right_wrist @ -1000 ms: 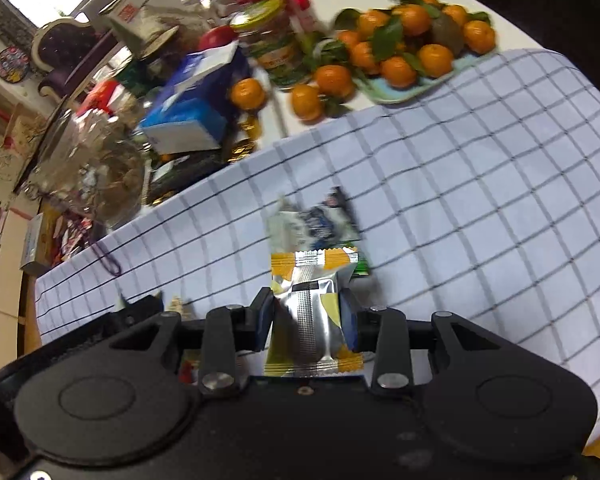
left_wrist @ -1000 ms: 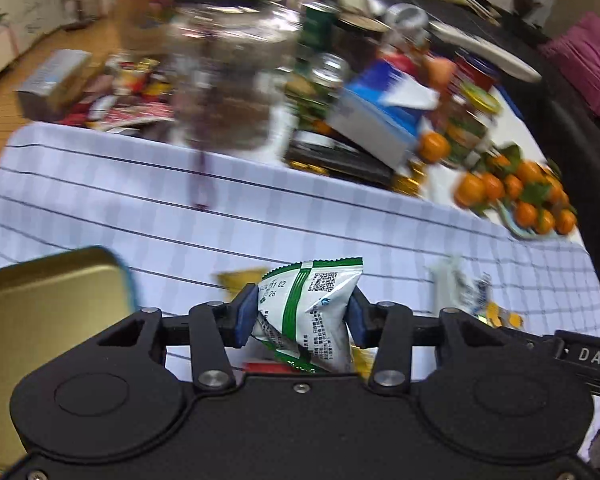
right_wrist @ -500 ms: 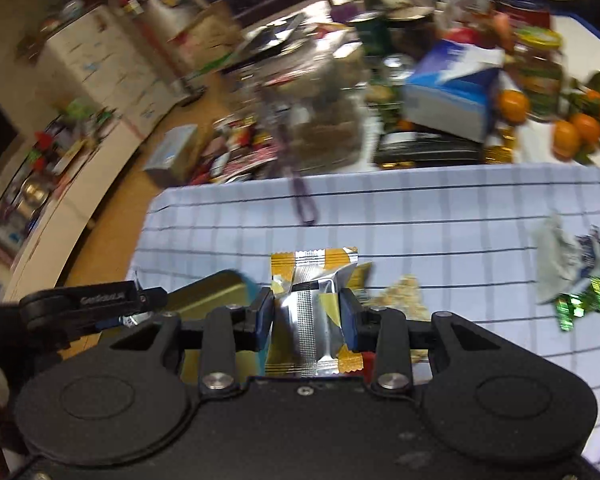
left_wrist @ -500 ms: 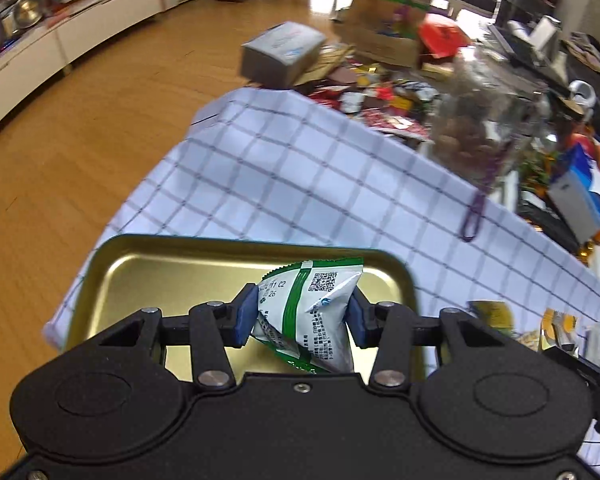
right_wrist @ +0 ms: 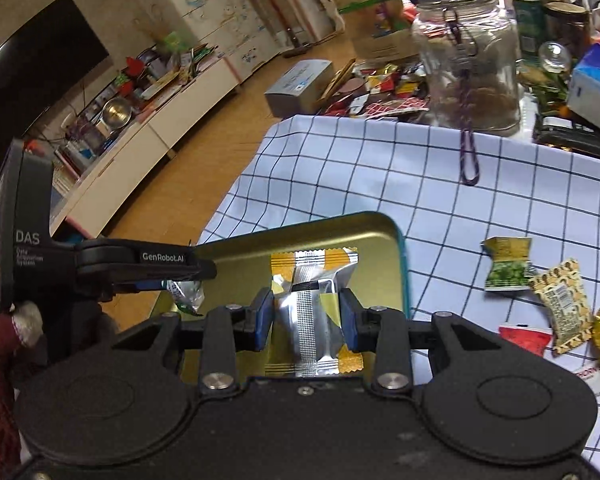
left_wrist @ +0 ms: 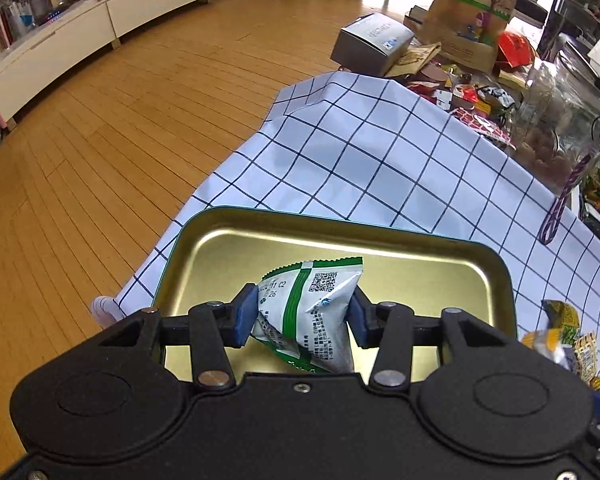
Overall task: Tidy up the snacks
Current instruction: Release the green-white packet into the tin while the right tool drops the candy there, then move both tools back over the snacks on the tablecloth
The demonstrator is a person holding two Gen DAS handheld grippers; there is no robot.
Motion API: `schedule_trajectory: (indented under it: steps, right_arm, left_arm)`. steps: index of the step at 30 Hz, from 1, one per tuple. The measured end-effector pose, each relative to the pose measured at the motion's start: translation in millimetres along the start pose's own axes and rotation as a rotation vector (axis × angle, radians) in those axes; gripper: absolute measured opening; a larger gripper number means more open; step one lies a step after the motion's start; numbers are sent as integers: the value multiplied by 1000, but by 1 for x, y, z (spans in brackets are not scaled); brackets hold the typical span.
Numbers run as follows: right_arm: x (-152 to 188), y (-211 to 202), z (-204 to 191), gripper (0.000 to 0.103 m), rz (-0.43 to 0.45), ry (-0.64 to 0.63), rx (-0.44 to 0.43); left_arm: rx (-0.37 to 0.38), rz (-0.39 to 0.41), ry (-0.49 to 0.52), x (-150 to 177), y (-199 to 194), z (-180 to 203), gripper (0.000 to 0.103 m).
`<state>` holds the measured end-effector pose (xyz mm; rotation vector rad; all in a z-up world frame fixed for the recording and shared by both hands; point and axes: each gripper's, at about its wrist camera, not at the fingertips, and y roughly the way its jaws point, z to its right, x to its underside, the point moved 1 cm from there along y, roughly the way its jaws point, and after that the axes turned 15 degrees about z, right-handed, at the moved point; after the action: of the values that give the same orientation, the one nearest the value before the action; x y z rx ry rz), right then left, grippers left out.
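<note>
My left gripper (left_wrist: 302, 320) is shut on a white and green snack packet (left_wrist: 312, 316) and holds it over the gold tray (left_wrist: 380, 236) on the checked cloth. My right gripper (right_wrist: 305, 322) is shut on a silver and yellow snack packet (right_wrist: 314, 312) over the same tray (right_wrist: 360, 228). The left gripper also shows in the right wrist view (right_wrist: 180, 278), at the tray's left side with its packet. Several loose snack packets (right_wrist: 556, 304) lie on the cloth right of the tray; some show in the left wrist view (left_wrist: 560, 328).
A glass jar (right_wrist: 468, 64) with a purple cord stands behind the cloth among boxes, cans and wrappers. A grey box (left_wrist: 372, 42) sits at the far table end. The cloth edge (left_wrist: 204, 196) drops to the wooden floor on the left.
Both grippers swung left from the snack pile to the gold tray, each still holding its packet. The tray now lies under both of them.
</note>
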<state>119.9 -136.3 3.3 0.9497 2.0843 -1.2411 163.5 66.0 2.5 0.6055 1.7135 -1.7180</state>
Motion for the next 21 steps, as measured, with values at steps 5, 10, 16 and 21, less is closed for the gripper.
schedule_trajectory:
  steps: [5,10,16,21]
  right_arm:
    - [5,1,-3,40,-14,-17,-33]
    - [5,-1,-2,40,-10,-14,-34]
    - [2,-4,4,40,-3,-8,-9]
    - [1,-5,13,40,-7,13,25]
  left_arm:
    - [20,34,-26,-8,-8,-2,54]
    - [0,58,2,-7,-11,3,54]
    - [31,28,9,-4,-10,13,54]
    - [63,22,24,-3,-14,28,54]
